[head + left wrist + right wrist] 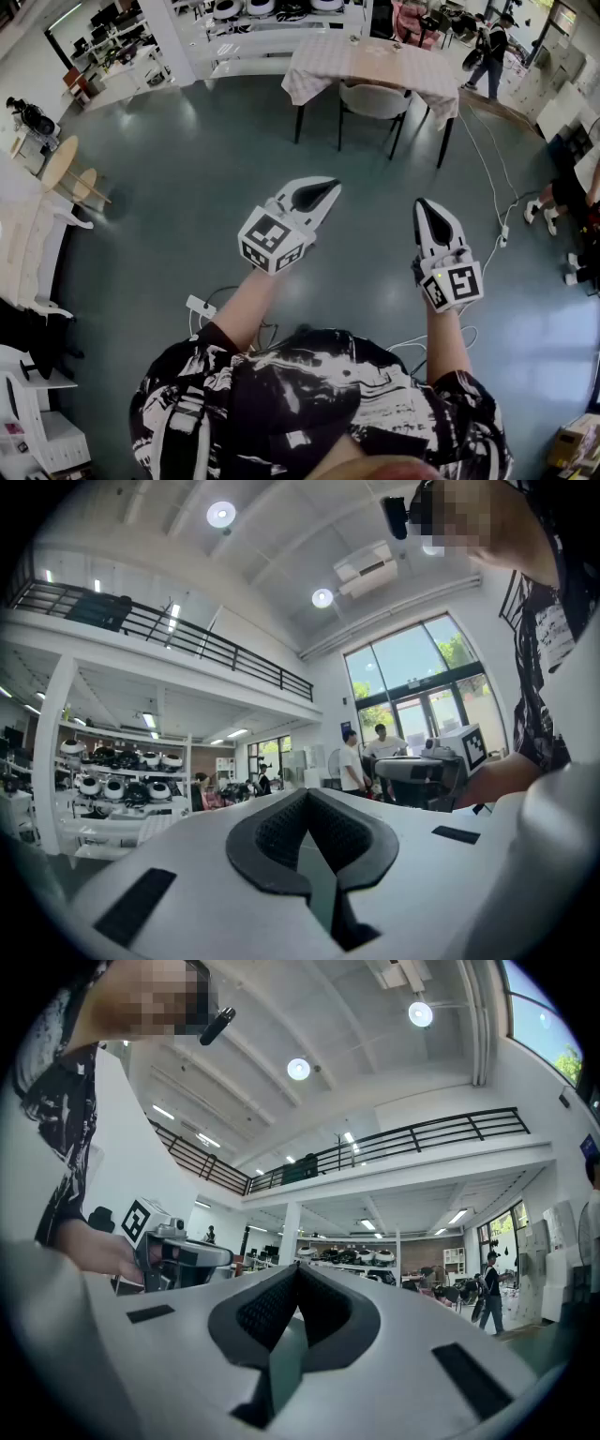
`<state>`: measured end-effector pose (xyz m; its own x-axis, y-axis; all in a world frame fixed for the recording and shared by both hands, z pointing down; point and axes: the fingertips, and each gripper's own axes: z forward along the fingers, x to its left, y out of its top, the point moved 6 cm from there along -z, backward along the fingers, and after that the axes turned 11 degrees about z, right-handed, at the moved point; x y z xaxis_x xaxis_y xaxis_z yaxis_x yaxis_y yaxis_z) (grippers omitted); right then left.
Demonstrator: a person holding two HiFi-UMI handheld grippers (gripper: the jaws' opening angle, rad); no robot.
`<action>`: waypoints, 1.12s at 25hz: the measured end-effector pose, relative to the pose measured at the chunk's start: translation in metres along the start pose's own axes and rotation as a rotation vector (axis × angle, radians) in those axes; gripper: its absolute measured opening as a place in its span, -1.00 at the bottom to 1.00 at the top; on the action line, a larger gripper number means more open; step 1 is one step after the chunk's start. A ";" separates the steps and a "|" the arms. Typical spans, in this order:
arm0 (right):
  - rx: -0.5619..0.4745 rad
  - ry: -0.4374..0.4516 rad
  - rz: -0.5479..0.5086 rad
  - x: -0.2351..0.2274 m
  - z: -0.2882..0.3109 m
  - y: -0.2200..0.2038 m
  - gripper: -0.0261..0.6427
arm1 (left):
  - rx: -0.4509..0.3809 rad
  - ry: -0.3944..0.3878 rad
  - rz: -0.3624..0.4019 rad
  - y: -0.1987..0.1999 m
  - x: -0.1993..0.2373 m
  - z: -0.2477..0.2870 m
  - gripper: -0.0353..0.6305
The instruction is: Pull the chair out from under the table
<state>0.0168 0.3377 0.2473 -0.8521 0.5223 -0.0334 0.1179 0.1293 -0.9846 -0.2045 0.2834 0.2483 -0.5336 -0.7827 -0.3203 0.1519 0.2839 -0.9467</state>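
Observation:
A grey chair (375,101) stands tucked under a table (330,58) with a checked cloth, far ahead across the floor. I hold both grippers at waist height, well short of them. My left gripper (332,186) points toward the table with its jaws shut and nothing between them; its dark pads (281,832) meet at the tip. My right gripper (422,202) is level with it on the right, also shut and empty, pads (267,1312) together. Each gripper view shows only the hall beyond, not the chair.
White cables (495,178) trail over the floor right of the table, and a power strip (200,307) lies near my feet. A round wooden table (56,161) stands at left. One person (492,52) walks at the back right, another (561,199) at the right edge.

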 end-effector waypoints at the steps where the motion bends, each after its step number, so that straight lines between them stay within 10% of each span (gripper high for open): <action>1: 0.000 0.001 0.001 0.001 0.000 -0.001 -0.93 | 0.001 0.000 -0.001 -0.001 0.000 0.000 -0.89; 16: 0.004 0.012 0.028 0.001 -0.002 -0.011 -0.93 | -0.081 0.070 0.011 0.003 0.004 -0.004 -0.86; 18: 0.004 0.014 0.031 0.000 -0.003 -0.012 -0.93 | -0.149 0.081 -0.008 0.010 0.008 -0.003 0.43; 19: 0.004 0.015 0.032 0.000 -0.003 -0.013 -0.93 | -0.169 0.082 -0.017 0.013 0.010 -0.001 0.66; 28: 0.001 0.012 0.040 -0.007 -0.001 -0.012 -0.93 | -0.159 0.053 0.024 0.017 0.010 0.007 0.80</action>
<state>0.0222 0.3337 0.2596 -0.8406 0.5370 -0.0712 0.1516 0.1071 -0.9826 -0.2011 0.2767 0.2288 -0.5753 -0.7454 -0.3368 0.0341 0.3896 -0.9203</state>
